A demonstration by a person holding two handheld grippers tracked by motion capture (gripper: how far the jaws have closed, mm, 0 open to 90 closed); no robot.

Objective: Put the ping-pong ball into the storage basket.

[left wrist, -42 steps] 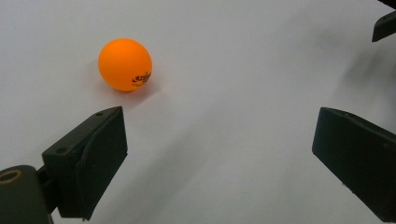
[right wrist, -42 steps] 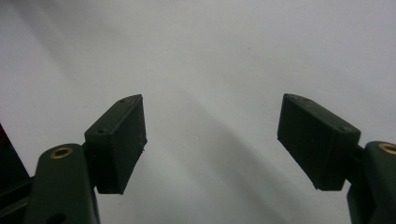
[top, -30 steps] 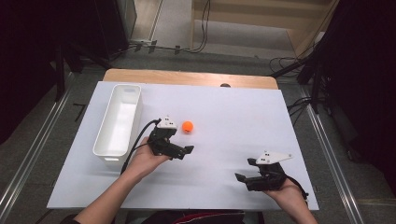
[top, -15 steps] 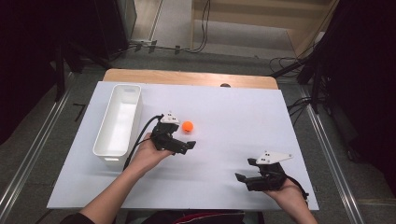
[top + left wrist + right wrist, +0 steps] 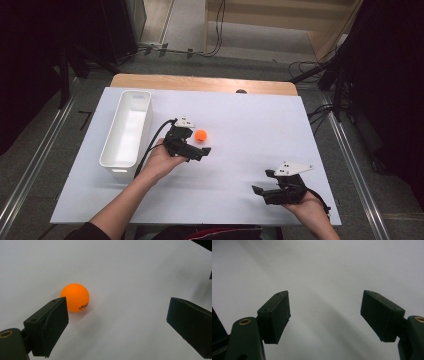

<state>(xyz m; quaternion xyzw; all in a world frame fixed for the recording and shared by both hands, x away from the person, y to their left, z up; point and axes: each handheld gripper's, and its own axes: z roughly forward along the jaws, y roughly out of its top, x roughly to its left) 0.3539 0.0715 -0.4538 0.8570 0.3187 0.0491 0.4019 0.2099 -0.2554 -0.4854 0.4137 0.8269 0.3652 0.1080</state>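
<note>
An orange ball point(image 5: 200, 135) lies on the white table point(image 5: 250, 125) near its middle. My left gripper point(image 5: 202, 150) is open just beside the ball. In the left gripper view the ball point(image 5: 75, 297) rests on the table right past the tip of the left jaw, outside the gap of the open gripper point(image 5: 117, 315). My right gripper point(image 5: 261, 183) rests low at the front right of the table, open, with nothing between its jaws. The right gripper view has the open gripper point(image 5: 324, 312) over bare white table.
A long white bin point(image 5: 126, 128) stands at the left of the table, just left of my left hand. A wooden strip point(image 5: 200, 82) runs along the table's far edge. Cables lie on the floor beyond.
My left gripper has crept forward and slightly right, closer to the orange ball. The right gripper and the ball have stayed put.
</note>
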